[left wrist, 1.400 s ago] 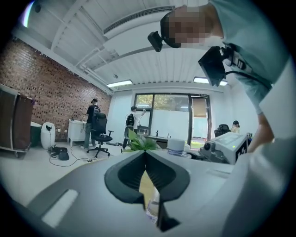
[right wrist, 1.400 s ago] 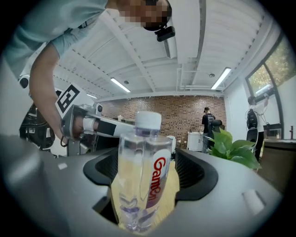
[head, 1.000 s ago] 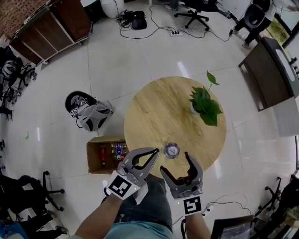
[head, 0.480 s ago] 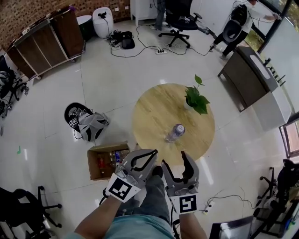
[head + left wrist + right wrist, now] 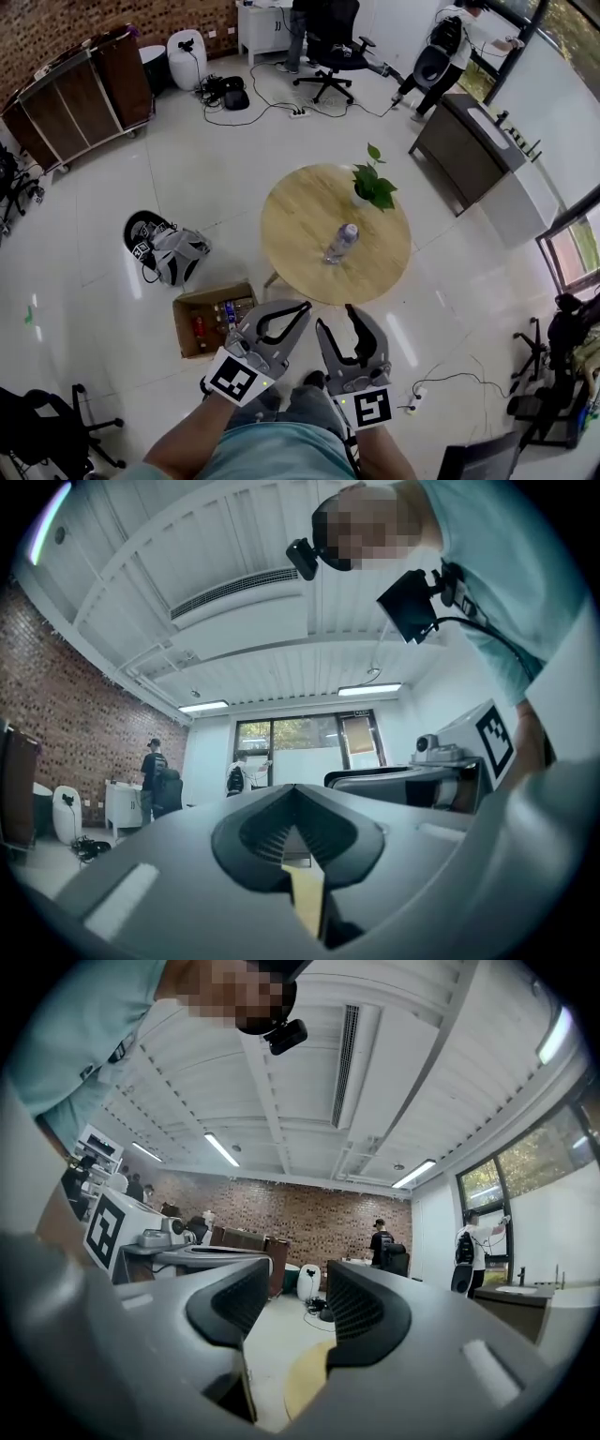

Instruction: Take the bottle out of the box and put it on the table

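- Tongs come nearest, both held at the person's waist over the floor, short of the worktop's near edge. The left tongs are closed tip to tip with nothing in them.
- Just beside them, the right tongs have jaws part-way apart. These have just been closing, and nothing is between them; only floor and a sliver of wood show through the gap.
- Both gripper views look out across the room, not downward.
- Down and to the left of the left tongs, a cardboard box sits on the floor by the worktop's near-left edge. More bottles are inside, too small to tell how they lie.
- Beyond the tongs is the round wooden worktop. The clear plastic bottle is on it, about the middle and slightly toward the near edge, well apart from both tongs.
- It seems to stand upright with its cap up, so its long axis would be vertical.
- Judged from this, that bottle's placing looks done. If another is wanted, the box lies nearer the left hand, and the tongs would have to tip down toward it.
- Farthest, a potted plant stands by the far-right edge.
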